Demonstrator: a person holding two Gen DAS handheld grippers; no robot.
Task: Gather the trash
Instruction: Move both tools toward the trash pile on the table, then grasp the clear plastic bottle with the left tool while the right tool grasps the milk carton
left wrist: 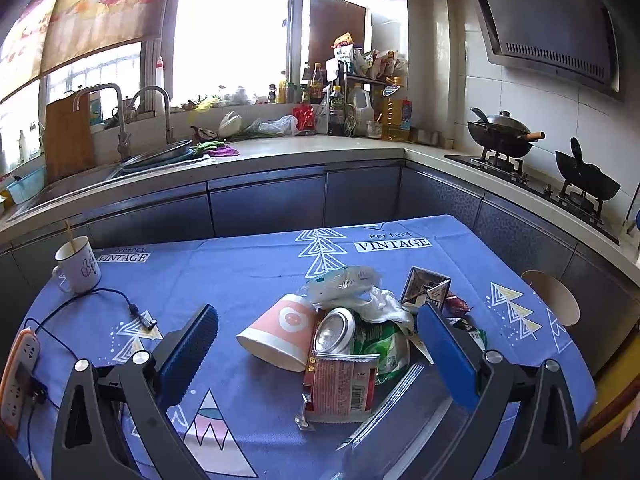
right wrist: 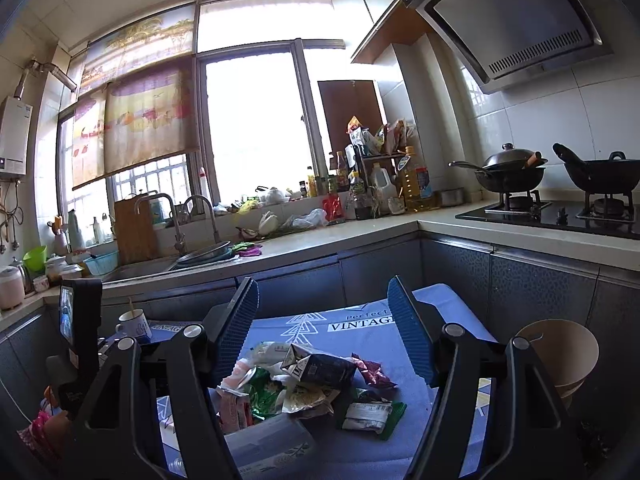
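A pile of trash lies on the blue tablecloth point(left wrist: 248, 264): a tipped pink paper cup point(left wrist: 280, 332), a crushed can point(left wrist: 334, 330), a red wrapper point(left wrist: 344, 388), a green wrapper point(left wrist: 384, 348), crumpled plastic point(left wrist: 348, 284) and a dark carton point(left wrist: 424, 286). My left gripper point(left wrist: 320, 352) is open, low over the table, fingers either side of the pile. My right gripper point(right wrist: 324, 324) is open and empty, above the pile; the carton point(right wrist: 320, 368), green wrapper point(right wrist: 264, 396) and a white-labelled packet point(right wrist: 368, 416) show below it.
A white mug point(left wrist: 78, 266) with a stick stands at the table's far left, beside a power strip point(left wrist: 18, 376) and black cable point(left wrist: 100, 300). A tan bowl point(right wrist: 558, 354) sits at the table's right edge. Kitchen counter, sink point(left wrist: 160, 156) and stove with woks point(left wrist: 504, 136) lie behind.
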